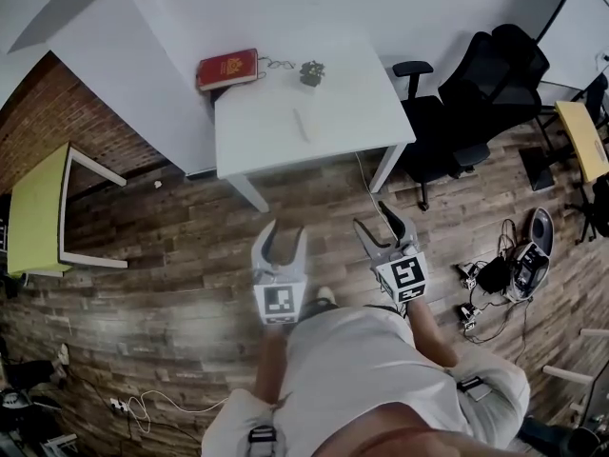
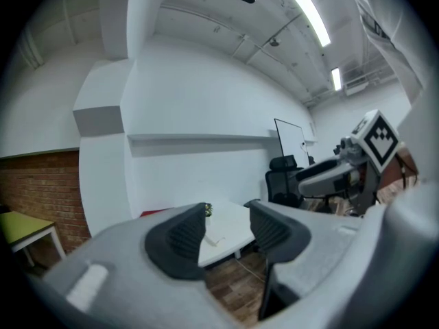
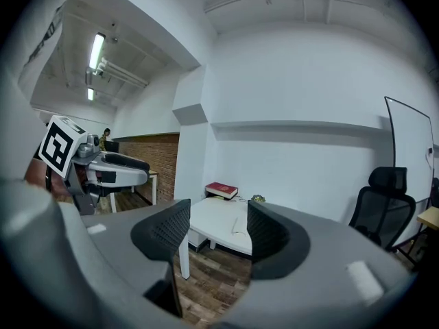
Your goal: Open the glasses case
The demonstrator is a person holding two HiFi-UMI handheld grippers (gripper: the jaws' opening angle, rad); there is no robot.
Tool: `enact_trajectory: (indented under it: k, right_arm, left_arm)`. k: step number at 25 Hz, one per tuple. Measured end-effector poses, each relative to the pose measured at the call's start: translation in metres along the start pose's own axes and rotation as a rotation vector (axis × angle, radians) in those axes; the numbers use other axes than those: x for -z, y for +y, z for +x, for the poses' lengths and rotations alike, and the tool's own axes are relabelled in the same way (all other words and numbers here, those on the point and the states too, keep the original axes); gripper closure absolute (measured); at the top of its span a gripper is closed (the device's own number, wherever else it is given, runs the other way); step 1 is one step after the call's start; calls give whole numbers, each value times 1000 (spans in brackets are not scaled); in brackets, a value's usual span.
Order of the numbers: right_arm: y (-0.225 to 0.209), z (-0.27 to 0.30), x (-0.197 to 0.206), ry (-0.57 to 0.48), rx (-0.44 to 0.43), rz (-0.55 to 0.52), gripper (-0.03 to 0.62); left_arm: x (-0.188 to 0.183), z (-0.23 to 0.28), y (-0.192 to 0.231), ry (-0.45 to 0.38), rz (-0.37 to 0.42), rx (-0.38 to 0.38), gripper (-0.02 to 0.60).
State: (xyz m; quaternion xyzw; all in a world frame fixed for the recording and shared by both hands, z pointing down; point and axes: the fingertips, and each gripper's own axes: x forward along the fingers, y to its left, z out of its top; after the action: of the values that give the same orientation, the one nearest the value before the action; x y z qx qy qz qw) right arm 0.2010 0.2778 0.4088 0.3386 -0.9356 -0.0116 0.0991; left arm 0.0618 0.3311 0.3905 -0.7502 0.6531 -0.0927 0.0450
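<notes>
Both stand spread and empty — left hand-held gripper (image 1: 285, 228), right hand-held gripper (image 1: 370, 214) — well apart from the tabletop (image 1: 333, 112); I would come nearer, then steady the red case (image 1: 228, 69) low.

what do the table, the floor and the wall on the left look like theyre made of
Table: smooth matte white top, probably laminate or painted board.
Floor: wood or wood-look planks, brown, seams visible.
Left wall: exposed red brick, mortar lines showing.
</notes>
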Motion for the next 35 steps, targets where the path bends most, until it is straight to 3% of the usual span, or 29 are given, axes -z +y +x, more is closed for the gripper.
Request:
enact_trajectory:
  k: [12,35]
  right_arm:
    - [-7,31,-9,4,43,-12,345]
    - [-88,148,-17,19,-64,-10,345]
  left_arm:
    - [2,27,28,-21,-7,31,380]
    - [9,144,75,10,-29,-50,382]
